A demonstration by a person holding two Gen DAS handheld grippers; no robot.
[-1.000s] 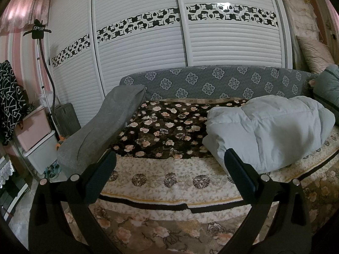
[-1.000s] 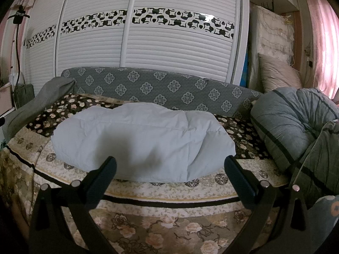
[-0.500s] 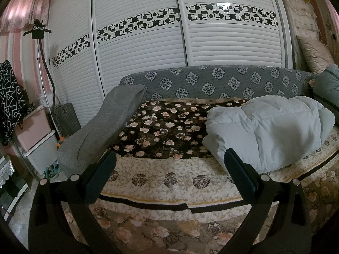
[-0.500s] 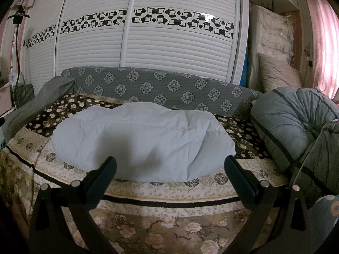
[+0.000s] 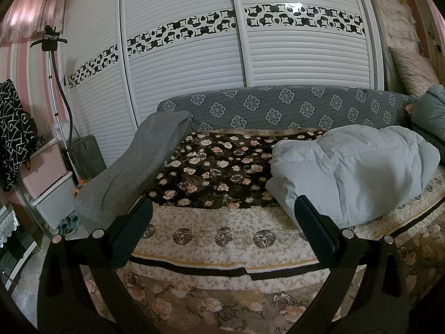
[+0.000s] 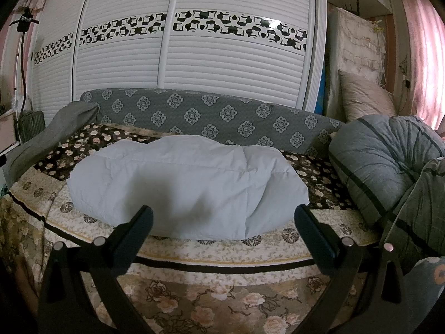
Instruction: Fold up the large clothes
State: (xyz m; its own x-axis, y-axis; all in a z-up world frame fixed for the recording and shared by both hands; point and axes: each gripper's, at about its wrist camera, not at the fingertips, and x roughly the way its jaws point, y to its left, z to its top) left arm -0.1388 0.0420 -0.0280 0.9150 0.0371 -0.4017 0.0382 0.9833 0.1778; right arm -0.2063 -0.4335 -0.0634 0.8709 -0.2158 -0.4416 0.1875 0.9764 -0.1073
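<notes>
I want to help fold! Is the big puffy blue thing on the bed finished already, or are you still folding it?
It looks mostly done: the pale blue padded garment lies bundled in a compact heap on the floral bedspread. Nothing is in hand: the left gripper and right gripper are both open and empty, short of it. Whether it needs another fold, I cannot tell.

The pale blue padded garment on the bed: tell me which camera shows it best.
The right wrist view. There the pale blue padded garment lies centred and whole on the bed, between the open right tongs. The left wrist view shows it off to the right, seen obliquely.
</notes>
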